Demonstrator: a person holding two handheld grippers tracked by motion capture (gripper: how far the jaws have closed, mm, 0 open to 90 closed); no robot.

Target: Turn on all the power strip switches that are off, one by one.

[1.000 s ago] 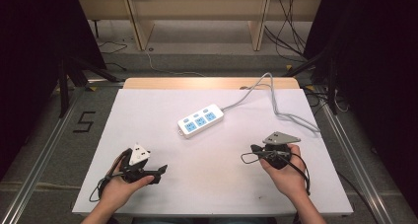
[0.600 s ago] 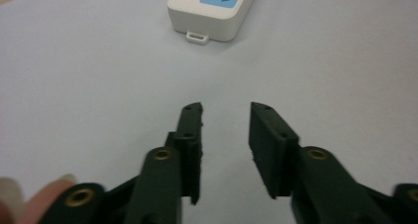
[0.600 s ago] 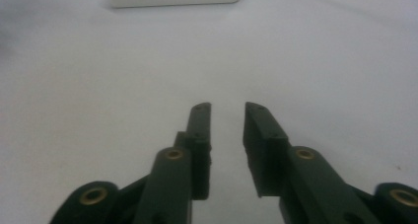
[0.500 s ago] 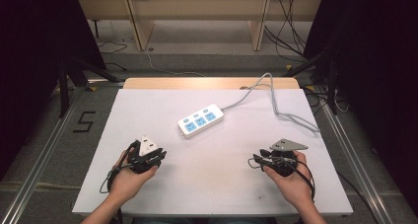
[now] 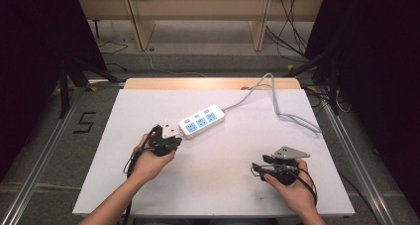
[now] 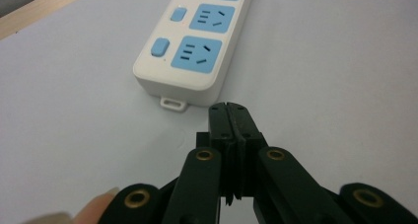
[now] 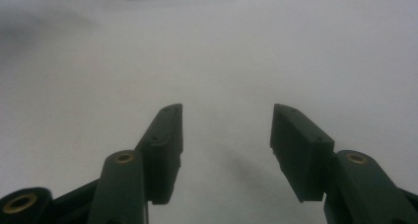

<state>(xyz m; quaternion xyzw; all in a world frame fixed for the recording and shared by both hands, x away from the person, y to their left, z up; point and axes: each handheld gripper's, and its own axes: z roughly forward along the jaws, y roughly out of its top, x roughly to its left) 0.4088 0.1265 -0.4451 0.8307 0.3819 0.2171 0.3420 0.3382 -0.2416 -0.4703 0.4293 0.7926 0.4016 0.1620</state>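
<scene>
Right black two-jaw gripper (image 5: 257, 168), nearest the table's front edge: jaws spread wide over bare white table surface (image 5: 223, 170), holding nothing. Left black two-jaw gripper (image 6: 230, 116): jaws pressed together, empty, tips just short of the white three-outlet power strip with blue sockets (image 6: 197, 46). Its grey cable (image 5: 277, 103) runs off the far right.

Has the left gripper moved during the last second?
Yes. In the high view the left gripper has advanced up the table toward the power strip, now almost at its near end.

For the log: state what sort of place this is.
Probably a lab or recording workspace: a white table with a power strip, loose cables on the floor, and dark curtains on both sides.
</scene>
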